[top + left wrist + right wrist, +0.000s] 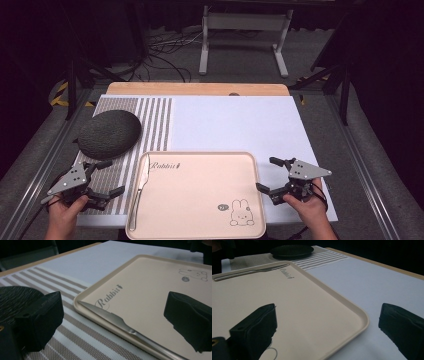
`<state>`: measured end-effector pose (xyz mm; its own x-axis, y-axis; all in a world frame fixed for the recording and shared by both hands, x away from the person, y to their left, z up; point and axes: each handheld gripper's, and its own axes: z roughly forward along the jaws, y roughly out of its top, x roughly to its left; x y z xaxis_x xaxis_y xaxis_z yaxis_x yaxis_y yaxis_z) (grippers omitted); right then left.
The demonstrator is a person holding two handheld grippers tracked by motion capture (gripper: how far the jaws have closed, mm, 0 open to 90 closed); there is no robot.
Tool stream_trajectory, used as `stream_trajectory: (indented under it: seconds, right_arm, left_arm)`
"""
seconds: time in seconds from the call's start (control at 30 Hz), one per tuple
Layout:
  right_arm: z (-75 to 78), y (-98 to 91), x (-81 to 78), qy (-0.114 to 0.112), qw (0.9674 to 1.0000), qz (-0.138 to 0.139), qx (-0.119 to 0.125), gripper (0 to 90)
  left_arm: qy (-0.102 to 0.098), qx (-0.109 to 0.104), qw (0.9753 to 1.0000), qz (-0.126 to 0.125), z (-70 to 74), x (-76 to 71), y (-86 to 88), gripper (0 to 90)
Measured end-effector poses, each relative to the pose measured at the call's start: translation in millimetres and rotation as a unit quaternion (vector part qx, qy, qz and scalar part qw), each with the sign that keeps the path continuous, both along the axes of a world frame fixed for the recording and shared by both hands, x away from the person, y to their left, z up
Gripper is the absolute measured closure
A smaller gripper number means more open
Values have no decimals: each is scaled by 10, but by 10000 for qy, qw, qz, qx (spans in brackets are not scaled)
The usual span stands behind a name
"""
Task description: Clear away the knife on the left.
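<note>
A beige tray (pixel 200 200) with a rabbit print lies at the table's front centre. A silver knife (pixel 141 182) rests along the tray's left rim, and it appears again as the knife (pixel 117 322) in the left gripper view and the knife (pixel 252 271) in the right gripper view. My left gripper (pixel 107 177) is open over the striped mat, left of the tray (pixel 150 297). My right gripper (pixel 270 175) is open just right of the tray (pixel 307 305), with nothing between its jaws. A dark textured plate (pixel 109 133) sits at the left.
The striped placemat (pixel 150 125) covers the left part of a white sheet (pixel 240 125) on the wooden table. The dark plate (pixel 292 250) lies far off in the right gripper view. Beyond the table stand a metal frame (pixel 245 35) and cables on the floor.
</note>
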<state>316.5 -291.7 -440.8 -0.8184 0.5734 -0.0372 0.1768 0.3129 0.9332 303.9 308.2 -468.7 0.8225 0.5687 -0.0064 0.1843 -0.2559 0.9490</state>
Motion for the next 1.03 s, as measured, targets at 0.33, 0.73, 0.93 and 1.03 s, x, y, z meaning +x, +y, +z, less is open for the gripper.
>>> stream_trajectory:
  seconds: [0.33,0.73,0.93,1.03]
  right_arm:
    - [-42,-32,-2,25,10000,-68,61,30]
    - [-75,-20,4,52,9999,-101,62,30]
    - [-74,-24,3,43,9999,-137,71,29]
    - [-72,-26,3,43,9999,-149,74,30]
  left_arm:
    - [-35,374,9992,135,-110,-57,98,37]
    - [112,228,9995,201,-148,-39,70,40]
    - [130,114,9997,193,-136,-37,55,31]
    - [138,105,9997,192,-130,-44,43,30]
